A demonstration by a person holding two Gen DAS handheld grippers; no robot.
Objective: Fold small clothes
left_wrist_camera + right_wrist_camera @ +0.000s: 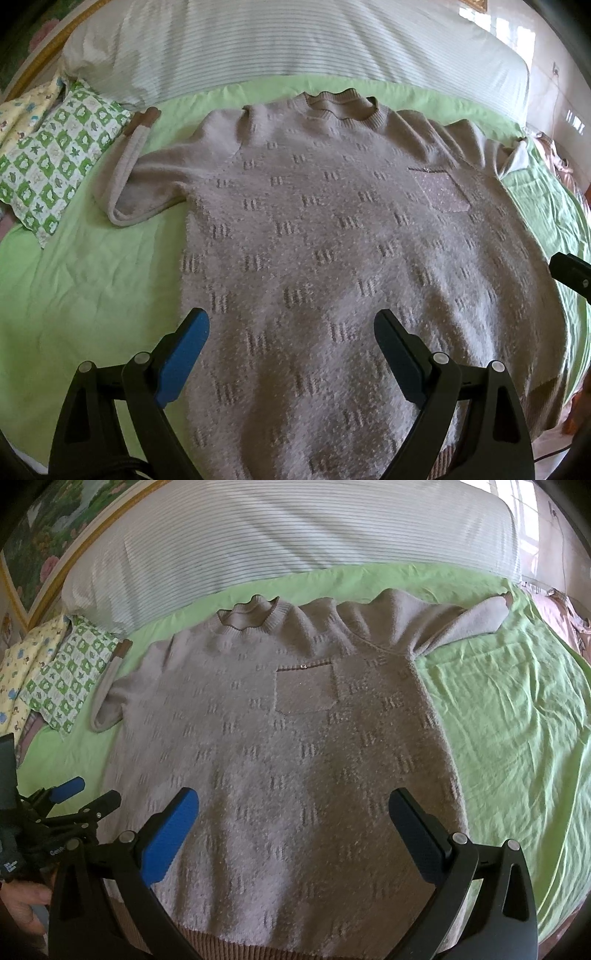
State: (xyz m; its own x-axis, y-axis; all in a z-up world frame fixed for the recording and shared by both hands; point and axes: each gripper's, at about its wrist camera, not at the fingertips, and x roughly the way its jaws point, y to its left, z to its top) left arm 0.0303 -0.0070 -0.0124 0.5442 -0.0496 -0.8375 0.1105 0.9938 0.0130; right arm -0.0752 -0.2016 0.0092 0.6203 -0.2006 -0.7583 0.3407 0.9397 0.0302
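Sweater (314, 240) flat on green bed sheet (92, 277) (pocket face up). Left claw (291, 354) and right claw (293, 830) both spread wide, empty, above sweater's hem.

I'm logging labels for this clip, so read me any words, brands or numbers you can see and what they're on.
"Gen", then cut off: white print on the left gripper body, right wrist view.
Small white print on the black strap beside it: too blurred to read.
Sweater, pillows, sheet: no text.
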